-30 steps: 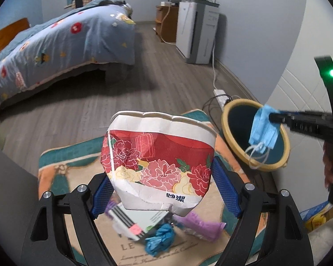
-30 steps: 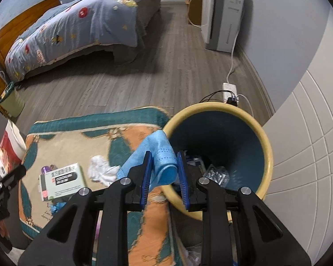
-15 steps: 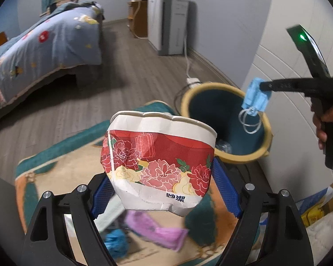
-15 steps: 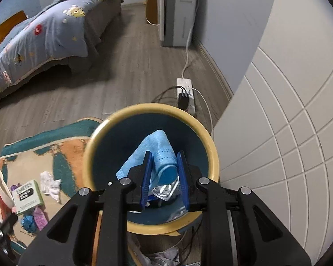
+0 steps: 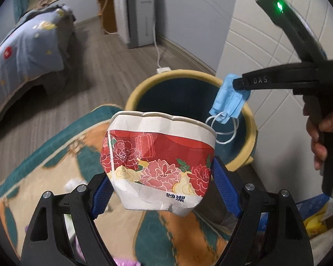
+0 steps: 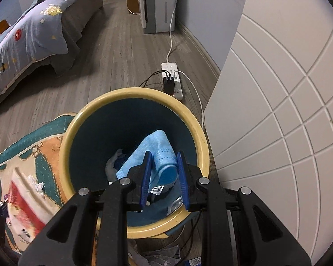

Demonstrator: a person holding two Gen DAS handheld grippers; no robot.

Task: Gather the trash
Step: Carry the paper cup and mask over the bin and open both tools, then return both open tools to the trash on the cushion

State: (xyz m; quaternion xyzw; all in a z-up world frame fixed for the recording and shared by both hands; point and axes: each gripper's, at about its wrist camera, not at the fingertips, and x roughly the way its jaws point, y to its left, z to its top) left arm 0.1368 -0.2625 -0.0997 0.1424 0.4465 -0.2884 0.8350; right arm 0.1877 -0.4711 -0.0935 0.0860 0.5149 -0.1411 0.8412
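- Bed (image 6: 28, 22): blue patterned cover, far side of the wood floor, well apart from the work area.
- Rug (image 5: 55, 166): teal, orange and cream, lying on the floor with its edge just beside the bin.
- White appliance (image 6: 159, 2): upright against the far wall; a cable runs from it to a power strip (image 6: 173, 79) on the floor behind the bin.
- Bin (image 6: 202, 141): round, yellow rim, dark teal inside, standing by the white panelled wall. Scraps of litter lie at its bottom.
- Left gripper (image 5: 162, 188): clamped on a crushed paper cup (image 5: 159, 157), red with flower print, squeezed between the blue pads. The cup is held above the rug, near the bin's rim.
- Right gripper (image 6: 164, 173): closed on a blue mask (image 6: 155, 153), pinched between its blue pads directly over the bin's mouth. In the left wrist view the mask (image 5: 228, 99) hangs from the tip with white ear loops dangling inside the rim.
- White tissue (image 6: 36, 185): crumpled on the rug, beside the bin.
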